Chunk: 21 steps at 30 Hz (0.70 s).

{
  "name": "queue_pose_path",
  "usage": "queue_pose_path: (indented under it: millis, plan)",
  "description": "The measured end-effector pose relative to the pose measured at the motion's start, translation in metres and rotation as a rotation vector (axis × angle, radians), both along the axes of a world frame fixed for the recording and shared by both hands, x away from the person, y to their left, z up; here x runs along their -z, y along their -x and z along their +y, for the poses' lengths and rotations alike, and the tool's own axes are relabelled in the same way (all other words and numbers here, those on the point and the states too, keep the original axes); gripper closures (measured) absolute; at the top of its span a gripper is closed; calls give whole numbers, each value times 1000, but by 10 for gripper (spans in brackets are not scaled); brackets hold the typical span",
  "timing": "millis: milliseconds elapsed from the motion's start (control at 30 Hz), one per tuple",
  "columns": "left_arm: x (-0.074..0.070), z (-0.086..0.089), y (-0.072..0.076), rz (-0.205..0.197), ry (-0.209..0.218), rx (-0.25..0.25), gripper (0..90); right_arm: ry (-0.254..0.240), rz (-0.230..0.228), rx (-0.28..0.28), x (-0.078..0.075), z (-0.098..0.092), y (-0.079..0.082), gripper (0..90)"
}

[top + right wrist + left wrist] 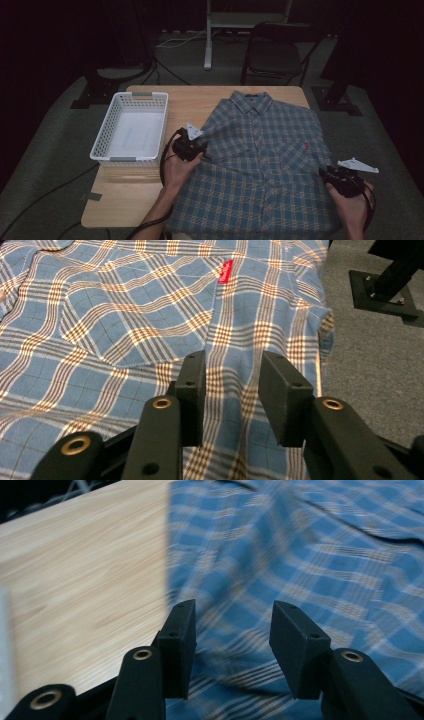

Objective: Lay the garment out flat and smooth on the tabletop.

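Blue plaid shirt [260,160] lies flat, front up, buttoned, covering right part of wooden worktop [185,100]. Left gripper [196,148] at shirt's left edge, jaws parted, gripping nothing. Right gripper [331,176] at shirt's right edge, jaws parted, empty. White basket [129,129] sits left of shirt.

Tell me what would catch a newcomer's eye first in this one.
The blue plaid button-up shirt spread flat, collar away from the person, covers most of the light wooden table. An empty white plastic lattice basket sits on the table's left side. The left gripper is at the shirt's left edge and the right gripper at its right edge, both with jaws apart.
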<state>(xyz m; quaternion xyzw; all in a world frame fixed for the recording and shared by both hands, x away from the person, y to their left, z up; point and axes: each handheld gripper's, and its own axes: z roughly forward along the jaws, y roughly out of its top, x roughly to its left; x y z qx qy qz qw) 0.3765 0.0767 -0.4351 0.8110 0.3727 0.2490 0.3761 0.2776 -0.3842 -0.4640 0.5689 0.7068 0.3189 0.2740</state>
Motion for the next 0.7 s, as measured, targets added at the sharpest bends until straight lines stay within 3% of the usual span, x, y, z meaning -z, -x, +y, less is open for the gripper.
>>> queue_pose_path:
  millis: [400, 700]
  plan:
    - [7, -49, 1, 10, -59, 132, 500, -1, 21, -29, 5, 6, -10, 588]
    - [24, -78, -3, 59, -109, 194, 481, -8, 39, -38, 10, 9, -16, 577]
